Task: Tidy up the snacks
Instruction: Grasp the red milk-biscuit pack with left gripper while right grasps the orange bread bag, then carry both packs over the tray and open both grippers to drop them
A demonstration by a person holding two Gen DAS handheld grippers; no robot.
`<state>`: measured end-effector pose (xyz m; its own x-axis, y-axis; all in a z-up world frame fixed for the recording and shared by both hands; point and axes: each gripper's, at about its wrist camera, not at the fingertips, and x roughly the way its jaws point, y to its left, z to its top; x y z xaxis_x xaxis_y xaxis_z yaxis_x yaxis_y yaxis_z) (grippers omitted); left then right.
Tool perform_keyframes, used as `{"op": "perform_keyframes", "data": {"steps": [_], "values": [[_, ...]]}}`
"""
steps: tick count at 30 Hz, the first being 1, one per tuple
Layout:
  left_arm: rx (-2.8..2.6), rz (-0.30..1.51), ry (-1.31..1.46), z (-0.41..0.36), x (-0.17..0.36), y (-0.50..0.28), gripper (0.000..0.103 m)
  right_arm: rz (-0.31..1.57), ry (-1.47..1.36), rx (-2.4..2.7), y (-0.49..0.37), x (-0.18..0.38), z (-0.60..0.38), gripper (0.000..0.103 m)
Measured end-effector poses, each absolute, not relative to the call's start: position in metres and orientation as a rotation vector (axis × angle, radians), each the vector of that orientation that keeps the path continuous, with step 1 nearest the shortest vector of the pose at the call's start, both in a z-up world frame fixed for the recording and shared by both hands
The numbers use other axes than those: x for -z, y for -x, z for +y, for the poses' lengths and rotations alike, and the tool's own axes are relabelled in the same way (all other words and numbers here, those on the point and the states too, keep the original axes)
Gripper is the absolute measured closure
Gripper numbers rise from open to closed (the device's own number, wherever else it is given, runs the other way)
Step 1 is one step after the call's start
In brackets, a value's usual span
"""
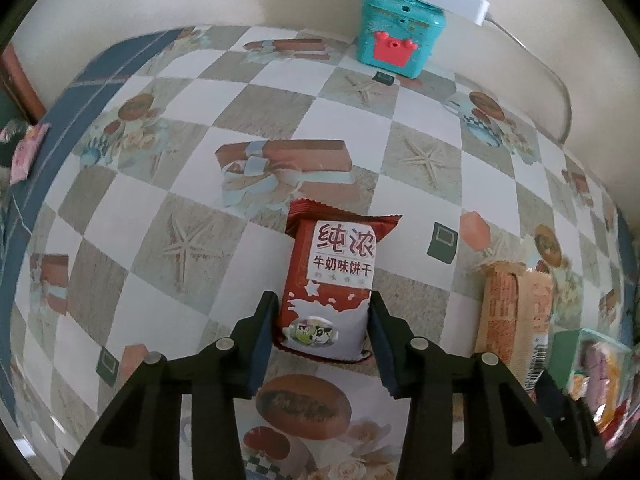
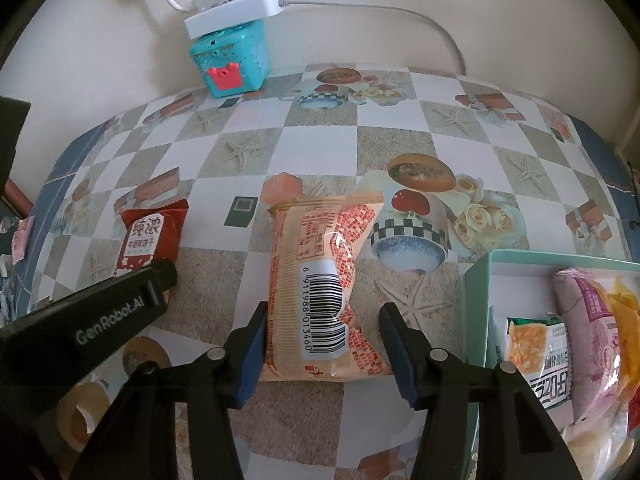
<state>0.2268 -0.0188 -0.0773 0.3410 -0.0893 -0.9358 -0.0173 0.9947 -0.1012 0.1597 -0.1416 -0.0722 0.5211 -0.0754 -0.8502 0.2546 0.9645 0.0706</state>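
Note:
A red milk-biscuit packet [image 1: 328, 280] lies flat on the checkered tablecloth; it also shows in the right wrist view [image 2: 146, 238]. My left gripper [image 1: 322, 312] is open, its fingers on either side of the packet's near end. An orange snack packet [image 2: 320, 288] with a barcode lies flat; in the left wrist view it [image 1: 512, 312] is at the right. My right gripper [image 2: 322, 320] is open, its fingers straddling the packet's near end. A teal-rimmed box [image 2: 478, 312] at the right holds several snack packets [image 2: 536, 352].
A teal toy box [image 2: 230, 64] with a white power strip [image 2: 236, 12] on top stands at the table's far edge by the wall; it also shows in the left wrist view [image 1: 398, 36]. The left gripper's body [image 2: 92, 320] lies to the left of the right gripper.

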Motion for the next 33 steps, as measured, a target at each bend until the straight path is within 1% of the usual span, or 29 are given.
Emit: {"op": "perform_keyframes", "data": {"steps": [4, 5, 7, 8, 13, 15, 19, 27, 33], "values": [[0.024, 1.23, 0.107, -0.017, 0.071, -0.223, 0.058, 1.006, -0.19, 0.195, -0.157, 0.066, -0.141, 0.048], [0.019, 1.233, 0.108, -0.017, 0.069, -0.222, 0.059, 1.003, -0.19, 0.192, -0.155, 0.063, -0.141, 0.051], [0.018, 1.245, 0.116, -0.017, 0.066, -0.219, 0.059, 0.997, -0.189, 0.19, -0.152, 0.057, -0.14, 0.053], [0.017, 1.251, 0.121, -0.016, 0.065, -0.217, 0.059, 0.994, -0.19, 0.186, -0.15, 0.054, -0.14, 0.058], [0.006, 1.268, 0.145, -0.012, 0.05, -0.205, 0.059, 0.989, -0.188, 0.178, -0.137, 0.038, -0.14, 0.063], [0.0, 1.254, 0.135, -0.011, 0.038, -0.198, 0.059, 0.984, -0.196, 0.182, -0.131, 0.032, -0.141, 0.066], [0.0, 1.217, 0.099, -0.014, 0.017, -0.184, 0.059, 0.972, -0.226, 0.179, -0.118, 0.016, -0.142, 0.068], [0.014, 1.165, 0.078, -0.014, -0.02, -0.149, 0.059, 0.936, -0.245, 0.188, -0.083, -0.011, -0.14, 0.069], [0.041, 1.141, 0.064, -0.02, -0.032, -0.115, 0.059, 0.905, -0.269, 0.214, -0.049, -0.026, -0.148, 0.069]]}}
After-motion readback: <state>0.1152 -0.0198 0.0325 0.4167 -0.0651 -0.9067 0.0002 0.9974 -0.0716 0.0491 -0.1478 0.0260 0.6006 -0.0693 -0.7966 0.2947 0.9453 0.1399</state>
